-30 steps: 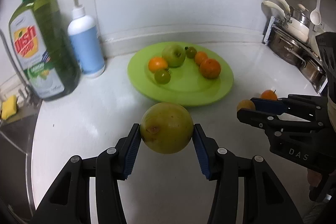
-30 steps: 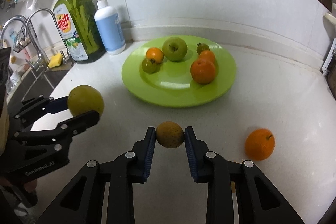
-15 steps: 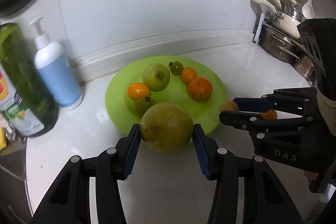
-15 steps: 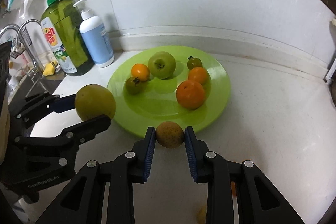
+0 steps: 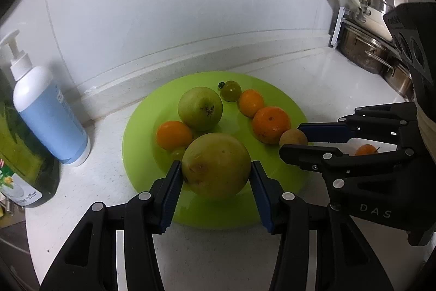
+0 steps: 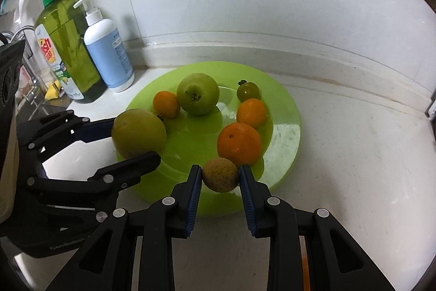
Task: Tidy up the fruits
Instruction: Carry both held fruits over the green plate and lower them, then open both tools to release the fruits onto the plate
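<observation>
Left gripper [image 5: 216, 176] fingers pinching big yellow-green fruit [image 5: 216, 165], held over near rim of green plate [image 5: 275, 214]. Right gripper [image 6: 220, 179] fingers clamped on small brownish fruit [image 6: 220, 174], also above plate edge. Plate already holds green apple [image 5: 200, 108], 3 oranges, couple small green tomatoes. 1 more orange [image 5: 366, 149] sits on white surface [image 6: 354, 154] beside plate. Soap bottles off left.

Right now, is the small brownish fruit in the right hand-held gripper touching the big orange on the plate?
Cannot tell. In the right wrist view the small brownish fruit overlaps the big orange; in the left wrist view their edges meet, no gap visible.
</observation>
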